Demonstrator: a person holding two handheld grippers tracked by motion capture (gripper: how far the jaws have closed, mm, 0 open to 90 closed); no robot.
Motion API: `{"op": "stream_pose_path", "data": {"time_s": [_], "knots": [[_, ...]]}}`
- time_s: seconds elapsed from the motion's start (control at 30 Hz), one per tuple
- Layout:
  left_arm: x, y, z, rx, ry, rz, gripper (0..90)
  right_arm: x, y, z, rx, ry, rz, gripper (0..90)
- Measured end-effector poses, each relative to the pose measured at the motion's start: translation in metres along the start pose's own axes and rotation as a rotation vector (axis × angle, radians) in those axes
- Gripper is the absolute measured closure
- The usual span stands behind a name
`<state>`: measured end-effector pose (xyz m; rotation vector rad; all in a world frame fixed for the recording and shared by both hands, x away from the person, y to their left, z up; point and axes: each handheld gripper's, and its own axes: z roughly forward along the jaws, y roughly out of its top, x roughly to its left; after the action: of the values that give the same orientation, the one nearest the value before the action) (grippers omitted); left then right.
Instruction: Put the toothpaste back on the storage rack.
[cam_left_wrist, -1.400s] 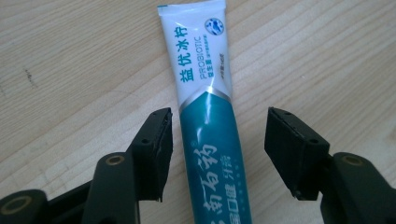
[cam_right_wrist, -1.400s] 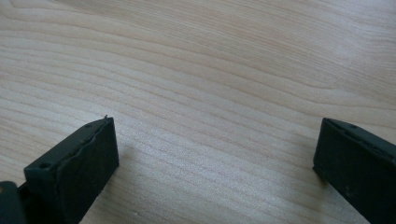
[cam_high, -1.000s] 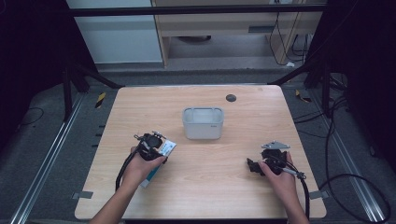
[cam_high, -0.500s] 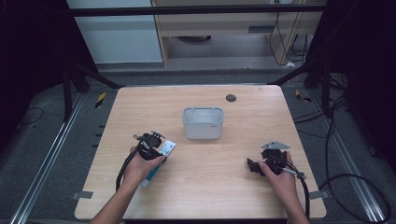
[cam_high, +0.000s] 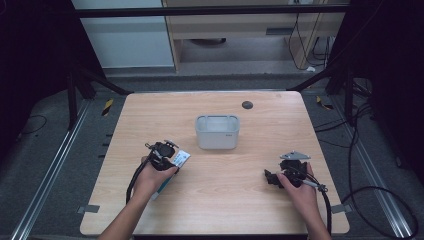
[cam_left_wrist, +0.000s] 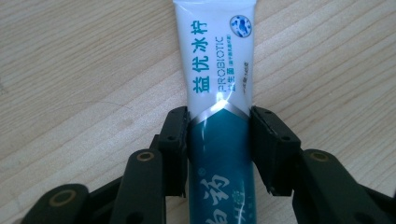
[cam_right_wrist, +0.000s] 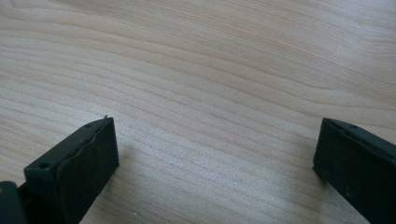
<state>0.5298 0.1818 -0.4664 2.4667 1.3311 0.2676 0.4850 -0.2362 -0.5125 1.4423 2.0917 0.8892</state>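
A: Start with the biggest thing. What is cut off on the table (cam_high: 235, 210)?

B: In the high view its near edge runs out at the bottom of the frame, where the person's forearms come in. Both gripper views give just a patch of its wood grain.

A: And the tub (cam_high: 217, 131)?

B: It stands in the middle of the table, pale and see-through. Its inside looks bare, though the picture is too soft to be sure. Beyond the tub, near the far edge, lies a small dark disc (cam_high: 247, 104); what it is I cannot make out.

A: The left gripper (cam_left_wrist: 218, 140)?

B: Left of the tub and nearer the person. In the high view the hand (cam_high: 152, 175) covers most of it. In the left gripper view its jaws stand narrowly apart, pressed against both sides of the tube (cam_left_wrist: 219, 93).

A: How much of the tube shows?

B: In the high view (cam_high: 172, 170), only a white and teal strip sticking out from under the gripper, lying flat on the wood. Up close, its white end is cut by the top of the frame and its teal end passes under the jaws, so the cap is hidden. The print reads "PROBIOTIC"; the smaller type is unreadable.

A: And the right gripper (cam_right_wrist: 215, 158)?

B: Right of the tub (cam_high: 275, 177), near the person, well apart from the tube. Its jaws are spread wide over bare wood with nothing between them, and their tips are cut off at the frame's lower corners.
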Motion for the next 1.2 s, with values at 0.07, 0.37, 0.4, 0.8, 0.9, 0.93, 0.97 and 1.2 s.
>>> {"op": "stream_pose_path", "data": {"time_s": [0.07,0.37,0.4,0.8,0.9,0.93,0.97,1.2], "knots": [[-0.002,0.001,0.000,0.007,0.006,0.014,59.7,0.000,0.000,0.000,0.000,0.000,0.000,0.3],[-0.006,0.003,-0.002,0.006,0.023,0.056,68.8,0.000,0.000,0.000,0.000,0.002,-0.001,0.3],[-0.007,0.003,-0.003,0.004,0.023,0.060,69.7,0.000,0.000,0.000,0.000,0.002,-0.001,0.3],[-0.006,0.000,-0.009,-0.009,-0.004,0.111,78.5,-0.001,0.000,0.000,-0.002,0.000,-0.006,0.3],[-0.003,-0.002,-0.012,-0.021,-0.013,0.106,79.0,-0.001,0.000,0.001,-0.002,0.000,-0.006,0.3],[-0.001,-0.003,-0.015,-0.029,-0.009,0.106,79.0,-0.001,0.000,0.001,-0.002,0.000,-0.006,0.3],[-0.001,-0.004,-0.017,-0.040,-0.012,0.100,79.1,-0.001,0.000,0.001,-0.002,0.001,-0.005,0.3],[0.002,-0.004,-0.041,-0.097,-0.005,0.104,79.2,-0.001,0.001,0.001,-0.002,0.001,-0.004,0.3]]}}
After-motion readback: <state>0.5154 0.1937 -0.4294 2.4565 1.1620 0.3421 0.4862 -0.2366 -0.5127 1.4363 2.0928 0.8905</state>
